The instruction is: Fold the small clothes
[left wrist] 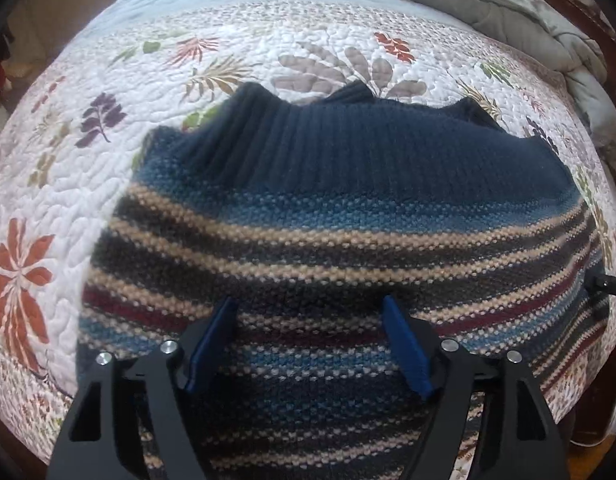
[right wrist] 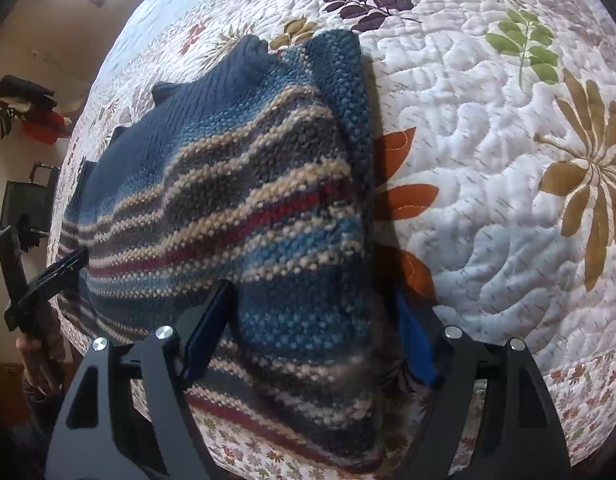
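Observation:
A small knitted sweater (left wrist: 332, 216) with navy ribbing and blue, tan, grey and red stripes lies on a floral quilted bedspread (left wrist: 59, 184). My left gripper (left wrist: 308, 312) is open, its blue pads wide apart just above the striped part near the sweater's near edge. In the right wrist view the sweater (right wrist: 235, 200) lies with its right side folded in. My right gripper (right wrist: 312, 300) is open, straddling the sweater's folded right edge. The left gripper (right wrist: 59, 268) shows at the far left of that view.
A grey-green comforter (left wrist: 508, 4) is bunched at the head of the bed. The bed's near edge runs along the bottom of both views. A wall with dark and red items (right wrist: 31, 112) lies beyond the bed's left side.

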Tool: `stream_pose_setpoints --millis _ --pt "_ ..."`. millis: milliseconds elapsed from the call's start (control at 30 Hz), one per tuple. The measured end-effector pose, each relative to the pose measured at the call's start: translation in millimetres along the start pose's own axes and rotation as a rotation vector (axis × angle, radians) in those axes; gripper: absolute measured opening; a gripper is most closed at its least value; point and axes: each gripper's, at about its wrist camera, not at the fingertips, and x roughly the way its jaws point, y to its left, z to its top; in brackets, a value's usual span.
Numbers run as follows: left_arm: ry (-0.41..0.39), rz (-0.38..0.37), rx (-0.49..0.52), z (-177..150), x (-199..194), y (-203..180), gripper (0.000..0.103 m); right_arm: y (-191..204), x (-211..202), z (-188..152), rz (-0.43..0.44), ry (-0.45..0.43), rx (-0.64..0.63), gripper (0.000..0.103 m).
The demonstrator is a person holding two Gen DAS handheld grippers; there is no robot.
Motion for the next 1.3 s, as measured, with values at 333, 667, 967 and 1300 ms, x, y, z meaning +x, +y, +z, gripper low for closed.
stream_pose_setpoints --millis 333,667,967,1300 --pt "0.009 -0.021 -0.002 0 2 2 0.080 5 -17 0 0.186 0.001 0.118 0.029" --pt "-0.008 -0.057 -0.015 -7 -32 20 0.079 123 -70 11 0.082 -0.080 -0.095 0.028" --pt "-0.066 -0.095 -0.065 -12 -66 59 0.079 232 -55 13 0.005 -0.088 -0.316 0.028" --pt "-0.090 -0.123 -0.147 -11 -81 94 0.079 317 28 -13 0.022 0.041 -0.475 0.038"
